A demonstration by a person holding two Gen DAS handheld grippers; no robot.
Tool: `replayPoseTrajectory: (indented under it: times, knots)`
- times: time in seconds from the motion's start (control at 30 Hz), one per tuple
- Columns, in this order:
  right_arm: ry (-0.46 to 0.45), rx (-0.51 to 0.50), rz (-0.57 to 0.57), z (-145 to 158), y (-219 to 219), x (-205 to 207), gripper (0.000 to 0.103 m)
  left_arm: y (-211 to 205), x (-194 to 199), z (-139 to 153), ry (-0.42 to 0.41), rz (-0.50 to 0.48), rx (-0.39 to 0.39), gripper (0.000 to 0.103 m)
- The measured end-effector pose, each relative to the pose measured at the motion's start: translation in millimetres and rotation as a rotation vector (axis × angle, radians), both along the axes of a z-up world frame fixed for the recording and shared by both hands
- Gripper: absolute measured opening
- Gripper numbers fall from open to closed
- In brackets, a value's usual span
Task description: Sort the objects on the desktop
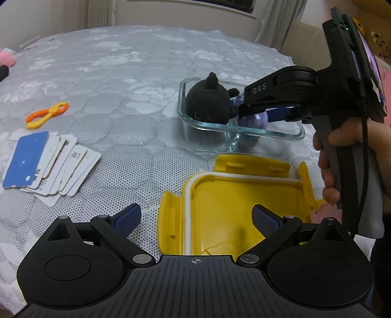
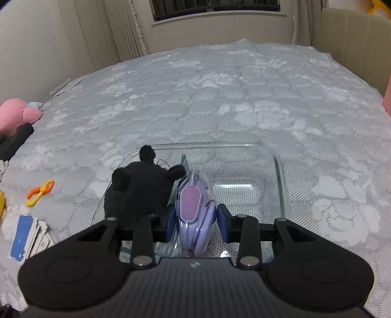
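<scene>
The right tool [image 2: 196, 221] grips a purple object [image 2: 194, 210] over the glass container [image 2: 278, 168] (black plush [image 2: 139, 188] at nine o'clock); the left tool [image 1: 196, 216] gapes empty.

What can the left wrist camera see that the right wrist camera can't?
Only the left wrist view shows the yellow lid lying open-side up, the hand holding the right gripper's handle, and the open left gripper.

Only the right wrist view shows the pink plush at the far left and the window.

Both show the glass container, the black plush inside it, the purple object between the right gripper fingers, the cards and the orange-yellow clip.
</scene>
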State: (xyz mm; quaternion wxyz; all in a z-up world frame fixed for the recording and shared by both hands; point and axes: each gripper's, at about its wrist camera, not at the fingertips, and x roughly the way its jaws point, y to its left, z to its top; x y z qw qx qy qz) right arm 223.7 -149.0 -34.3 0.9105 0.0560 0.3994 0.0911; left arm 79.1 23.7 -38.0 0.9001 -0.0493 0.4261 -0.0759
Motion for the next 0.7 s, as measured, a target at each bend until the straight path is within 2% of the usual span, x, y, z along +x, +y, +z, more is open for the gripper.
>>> replayPoseTrajectory:
  times: [0.23, 0.53, 0.7]
  knots:
    - [-0.047, 0.017, 0.029, 17.4, -10.5, -20.1, 0.04, -3.9, 1.1, -2.1, 0.013, -0.006, 0.0, 0.1]
    - [-0.005, 0.054, -0.003, 14.3, -53.5, -61.4, 0.04, -13.5, -3.3, -3.5, 0.021, -0.036, 0.029, 0.101]
    - [0.021, 0.073, -0.022, 11.9, -77.6, -84.6, 0.043, -6.1, -1.8, -1.6, 0.017, -0.006, 0.016, 0.101]
